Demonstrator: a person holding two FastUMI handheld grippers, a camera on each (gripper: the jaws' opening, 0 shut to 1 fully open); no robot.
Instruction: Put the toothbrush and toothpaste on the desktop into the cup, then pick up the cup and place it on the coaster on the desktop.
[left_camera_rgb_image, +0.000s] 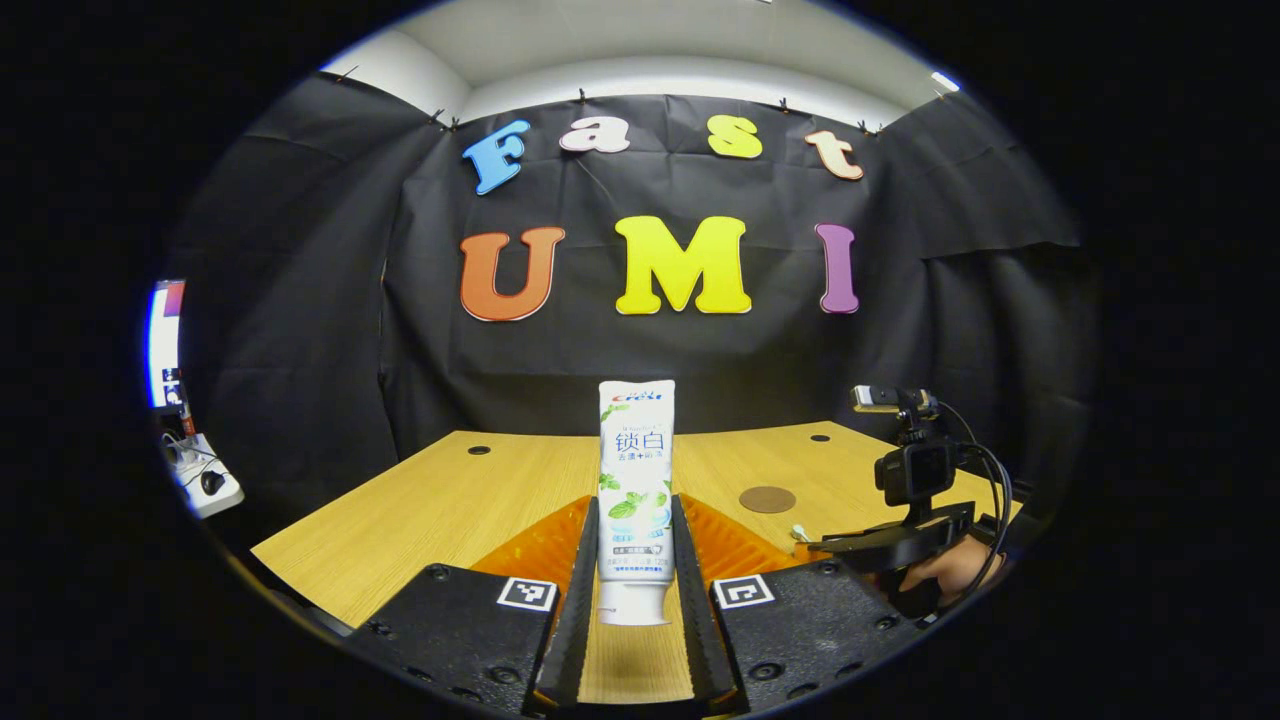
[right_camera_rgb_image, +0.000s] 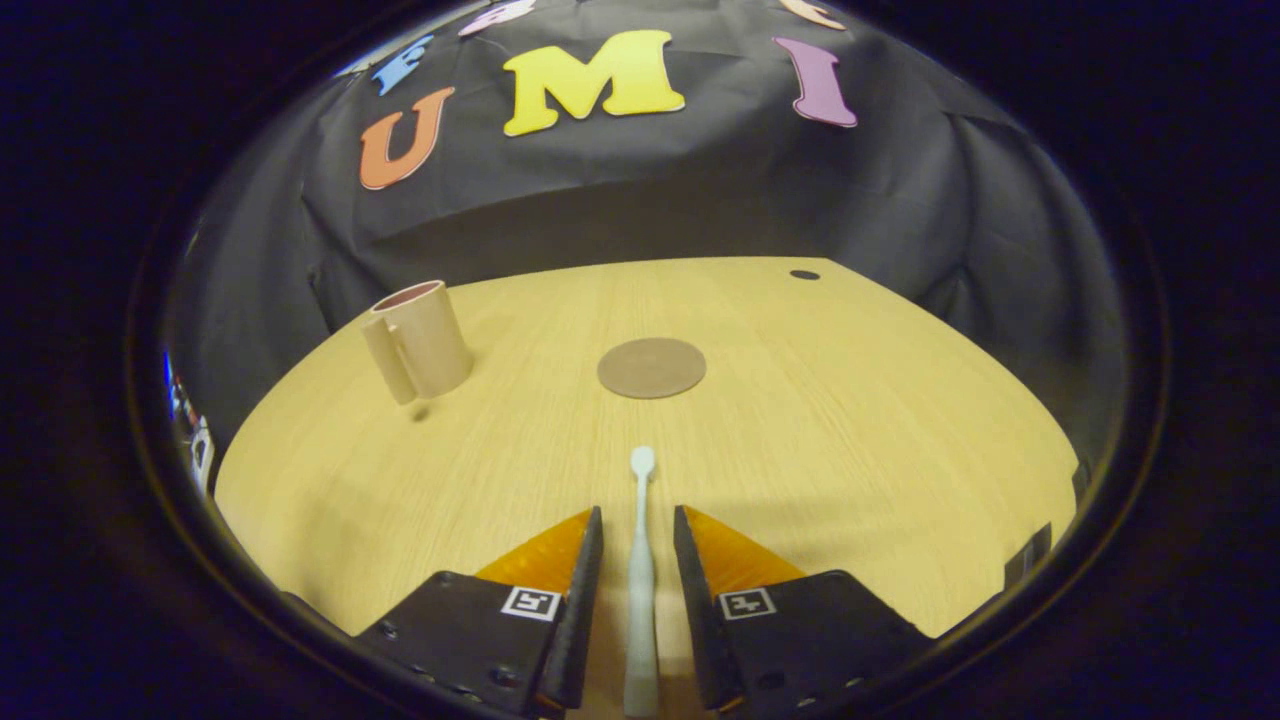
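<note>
Left gripper (left_camera_rgb_image: 635, 560) clamped on upright toothpaste (left_camera_rgb_image: 636, 480); right gripper (right_camera_rgb_image: 638, 560) apart astride toothbrush (right_camera_rgb_image: 640, 580), long axis pointing at coaster (right_camera_rgb_image: 651, 367), cup (right_camera_rgb_image: 425, 338) left of coaster.

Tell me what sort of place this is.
Likely a staged recording booth, not a bathroom: black cloth wall, bare wooden desktop holding just a cup, coaster and toothbrush, and a camera-topped gripper.

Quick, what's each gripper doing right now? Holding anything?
Left gripper: shut on the toothpaste, held upright above the desk.
Right gripper: open around the toothbrush, with gaps on both sides, so not gripping.
</note>
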